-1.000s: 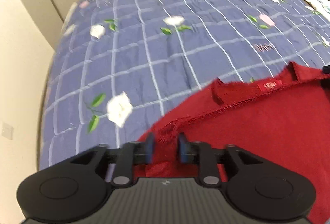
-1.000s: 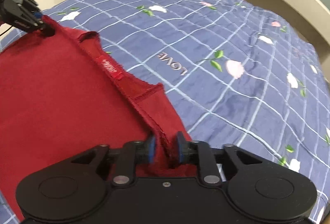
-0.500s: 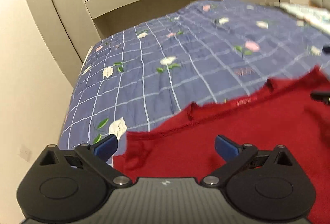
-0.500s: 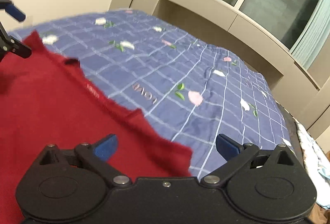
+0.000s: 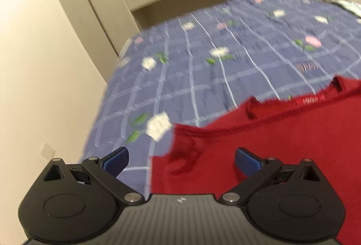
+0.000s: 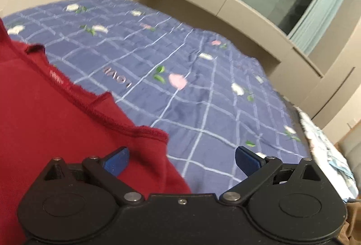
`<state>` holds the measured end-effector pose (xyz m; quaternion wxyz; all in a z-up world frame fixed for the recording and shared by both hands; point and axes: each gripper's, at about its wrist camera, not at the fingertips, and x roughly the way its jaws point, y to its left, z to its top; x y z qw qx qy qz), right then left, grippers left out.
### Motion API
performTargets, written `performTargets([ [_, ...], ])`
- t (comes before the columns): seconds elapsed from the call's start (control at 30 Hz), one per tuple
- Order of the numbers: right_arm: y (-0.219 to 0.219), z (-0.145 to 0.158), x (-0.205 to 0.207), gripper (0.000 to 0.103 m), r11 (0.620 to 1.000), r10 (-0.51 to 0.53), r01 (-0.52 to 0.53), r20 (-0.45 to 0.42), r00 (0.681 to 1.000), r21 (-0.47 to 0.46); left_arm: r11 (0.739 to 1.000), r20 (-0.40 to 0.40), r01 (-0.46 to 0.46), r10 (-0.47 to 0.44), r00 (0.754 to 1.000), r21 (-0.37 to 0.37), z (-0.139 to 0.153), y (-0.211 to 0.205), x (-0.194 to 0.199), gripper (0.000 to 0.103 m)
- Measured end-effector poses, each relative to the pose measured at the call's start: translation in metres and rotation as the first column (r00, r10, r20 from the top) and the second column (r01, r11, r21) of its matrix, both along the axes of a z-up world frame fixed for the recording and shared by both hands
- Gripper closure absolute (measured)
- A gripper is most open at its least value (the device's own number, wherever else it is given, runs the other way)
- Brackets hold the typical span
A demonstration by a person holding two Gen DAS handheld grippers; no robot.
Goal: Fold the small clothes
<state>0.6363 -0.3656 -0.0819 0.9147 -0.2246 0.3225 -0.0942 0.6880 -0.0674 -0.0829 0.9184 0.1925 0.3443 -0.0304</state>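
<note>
A small red garment (image 5: 270, 143) lies flat on the blue checked bedspread (image 5: 203, 69), its neckline and label toward the far side. In the left wrist view my left gripper (image 5: 181, 160) is open over the garment's left corner, blue pads wide apart and off the cloth. The right wrist view shows the same red garment (image 6: 56, 127) at the left, with my right gripper (image 6: 182, 160) open above its right corner and nothing pressed between the pads.
The bedspread (image 6: 203, 87) with flower prints stretches ahead to a beige wall ledge (image 6: 214, 3) below a window. A cream wall (image 5: 40, 64) runs along the bed's left side. Patterned white bedding (image 6: 327, 150) lies at the bed's right edge.
Both grippers were shut on the garment's upper corners a second ago; both have let go and opened wide. The garment now lies flat, and both cameras have tilted up and drawn back.
</note>
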Motion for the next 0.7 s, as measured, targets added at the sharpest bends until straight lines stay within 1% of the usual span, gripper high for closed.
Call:
performTargets([
  [0.07, 0.004, 0.009, -0.014, 0.002, 1.0, -0.015, 0.015, 0.032, 0.999, 0.018, 0.999, 0.028, -0.03, 0.03, 0.999, -0.014, 0.006, 0.007, -0.009, 0.001],
  [0.13, 0.01, 0.012, -0.025, 0.002, 0.999, -0.013, 0.011, 0.04, 0.999, 0.045, 0.998, 0.022, -0.055, 0.055, 0.998, -0.013, 0.006, 0.01, -0.009, 0.001],
  [0.2, 0.015, 0.005, -0.03, 0.001, 0.999, -0.008, 0.008, 0.015, 1.0, 0.041, 0.997, 0.007, -0.081, 0.081, 0.997, 0.021, -0.001, 0.014, -0.008, 0.001],
  [0.23, 0.017, 0.0, -0.031, 0.001, 0.999, -0.004, 0.005, -0.002, 1.0, 0.034, 0.993, -0.009, -0.108, 0.109, 0.994, 0.055, -0.008, 0.017, -0.004, 0.001],
  [0.27, 0.019, -0.006, -0.031, 0.002, 1.0, -0.003, 0.004, -0.023, 1.0, 0.022, 0.989, -0.02, -0.131, 0.132, 0.991, 0.069, -0.013, 0.02, -0.001, 0.001],
  [0.33, 0.019, -0.016, -0.029, 0.002, 1.0, -0.007, 0.007, -0.052, 0.999, 0.002, 0.987, -0.027, -0.151, 0.152, 0.988, 0.046, -0.016, 0.027, -0.001, 0.0],
  [0.4, 0.016, -0.018, -0.026, 0.002, 1.0, -0.021, 0.021, -0.054, 0.998, 0.012, 0.986, -0.032, -0.165, 0.166, 0.986, 0.027, -0.015, 0.031, 0.0, 0.0],
  [0.53, 0.018, -0.007, -0.027, 0.002, 1.0, -0.031, 0.031, -0.031, 0.999, -0.004, 0.986, -0.033, -0.162, 0.163, 0.986, 0.03, -0.005, 0.03, -0.004, 0.001],
  [0.6, 0.019, 0.001, -0.031, 0.002, 1.0, -0.019, 0.018, -0.009, 1.0, -0.011, 0.988, -0.041, -0.153, 0.154, 0.987, 0.007, 0.003, 0.03, -0.008, 0.001],
  [0.67, 0.022, 0.007, -0.036, 0.002, 1.0, -0.021, 0.021, 0.005, 1.0, -0.012, 0.989, -0.05, -0.141, 0.139, 0.989, -0.041, 0.011, 0.031, -0.016, 0.001],
  [0.7, 0.023, 0.008, -0.039, 0.002, 1.0, -0.027, 0.027, 0.006, 1.0, -0.005, 0.989, -0.053, -0.139, 0.136, 0.989, -0.052, 0.012, 0.03, -0.02, 0.001],
])
